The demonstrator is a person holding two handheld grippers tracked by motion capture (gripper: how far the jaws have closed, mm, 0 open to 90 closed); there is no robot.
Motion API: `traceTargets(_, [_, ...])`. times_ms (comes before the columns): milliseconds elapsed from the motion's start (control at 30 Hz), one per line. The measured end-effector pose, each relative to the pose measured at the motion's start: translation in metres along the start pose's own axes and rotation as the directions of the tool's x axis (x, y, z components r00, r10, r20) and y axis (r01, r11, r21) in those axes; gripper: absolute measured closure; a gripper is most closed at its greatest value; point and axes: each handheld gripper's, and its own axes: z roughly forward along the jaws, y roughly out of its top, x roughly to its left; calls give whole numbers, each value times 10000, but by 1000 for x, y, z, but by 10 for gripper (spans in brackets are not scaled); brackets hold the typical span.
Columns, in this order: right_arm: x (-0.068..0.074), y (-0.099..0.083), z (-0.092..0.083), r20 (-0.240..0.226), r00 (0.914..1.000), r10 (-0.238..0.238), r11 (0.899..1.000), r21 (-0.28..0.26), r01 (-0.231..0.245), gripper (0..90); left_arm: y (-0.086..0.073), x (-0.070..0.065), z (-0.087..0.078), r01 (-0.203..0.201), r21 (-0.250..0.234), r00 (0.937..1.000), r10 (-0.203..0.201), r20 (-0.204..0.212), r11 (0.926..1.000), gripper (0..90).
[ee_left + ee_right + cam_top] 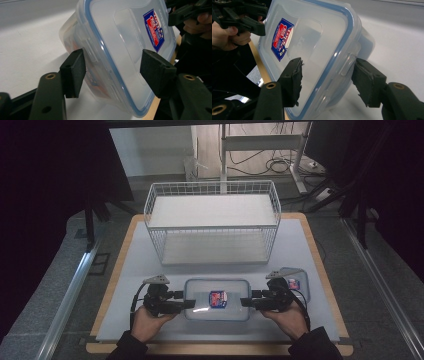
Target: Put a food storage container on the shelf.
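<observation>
The left hand-held gripper (186, 301) sits at the left end of the clear lidded container (217, 299), its jaws part-way open and straddling that end: one pad over the lid, the other by the side wall. In the left gripper view (112, 72) the pads look close to the plastic, but whether they press on it is hard to make out. The container lies on the near middle of the counter (135, 265), in front of the white wire basket (212, 220); its lid has a blue seal and a red-and-blue label. The right hand-held gripper (247, 302) straddles the right end likewise, jaws part-way open, contact unclear in its own view (328, 78). A second, smaller container (299, 287) lies behind the right hand, partly hidden by it. The counter has a pale mat on a wooden top. Beyond it the room is dim, with dark drapes at both sides and cables on the floor.
</observation>
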Motion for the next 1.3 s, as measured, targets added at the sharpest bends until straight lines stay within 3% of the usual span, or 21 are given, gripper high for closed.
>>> traceTargets(300, [-10,-4,2,-803,9958,435,9989,-138,-448,402,-7,1,-6,226,-206,9992,-219,323,9995,462])
traceTargets(367, [-9,-4,2,-777,9960,447,9988,-141,-460,409,-8,1,-7,212,-248,9992,-204,337,9995,468])
traceTargets(533, [-8,-6,0,-791,9952,573,9983,-96,-582,461,-14,2,-9,616,-515,9968,-588,545,9968,492])
traceTargets(933, [-8,-8,-3,-933,9814,1675,9851,-225,-1702,505,-15,-6,-9,1047,-795,9945,-1038,142,9913,504])
traceTargets(1067, [-6,-8,-4,-868,9827,1634,9856,-294,-1665,511,-12,-7,-11,1027,-846,9947,-1029,28,9911,511])
traceTargets(1200, [0,-5,-4,-551,9919,1147,9921,-447,-1172,513,-9,-7,-13,951,-914,9953,-965,-107,9913,520])
traceTargets(1300, [0,-4,-3,-490,9924,1128,9921,-503,-1152,510,-9,-6,-12,974,-905,9950,-989,-119,9911,520])
